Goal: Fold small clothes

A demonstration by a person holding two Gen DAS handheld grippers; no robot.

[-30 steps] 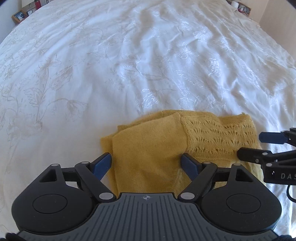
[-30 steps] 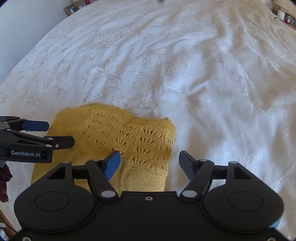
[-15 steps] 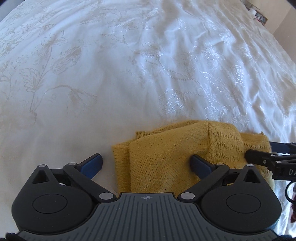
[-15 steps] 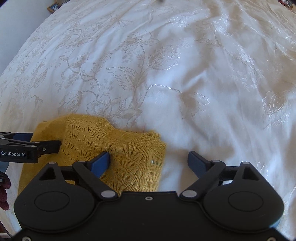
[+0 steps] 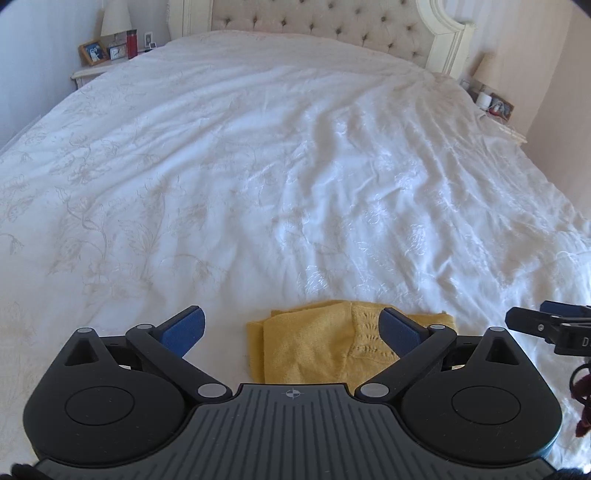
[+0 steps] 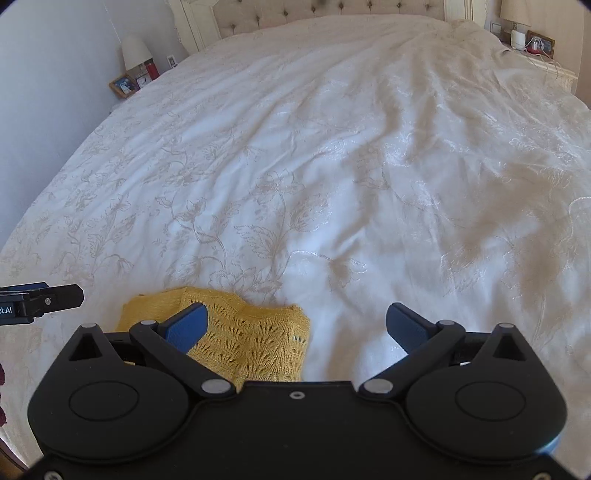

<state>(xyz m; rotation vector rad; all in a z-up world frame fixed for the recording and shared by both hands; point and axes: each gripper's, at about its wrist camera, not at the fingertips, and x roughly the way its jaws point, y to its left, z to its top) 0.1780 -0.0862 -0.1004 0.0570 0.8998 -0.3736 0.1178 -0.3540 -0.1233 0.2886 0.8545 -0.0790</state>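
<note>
The left gripper [image 5: 291, 326] stands wide, nothing between its blue pads; its jaws have just been opening, and they are clear of the cloth, which lies on the bed below and beyond them. The right gripper [image 6: 295, 325] is spread just as wide, its jaws also freshly opened and empty, with its left pad showing over the lacy part of the knit but, as far as the view tells, not pressing on it. Between and just beyond the two tools lies the yellow knit garment [image 5: 314, 347], folded into a compact stack at the near edge of the white bedspread [image 5: 295, 166]: a plain-knit layer on its left side, an openwork panel on its right, edges roughly squared. Its near edge is hidden behind the gripper bodies, so whether the fold is tidy there is hard to say. Each gripper shows at the side of the other's view, level with the garment and apart from it. Further off the embroidered spread runs wrinkled and bare to the tufted headboard [image 5: 314, 22], with a bedside table [image 5: 92, 70] carrying a framed picture and a lamp at the far left, and another table at the far right. I judge this fold finished and released, both tools free. The next move calls for either one more smoothing pass or fetching another small garment; something dark red shows at the right edge of the left view.
</note>
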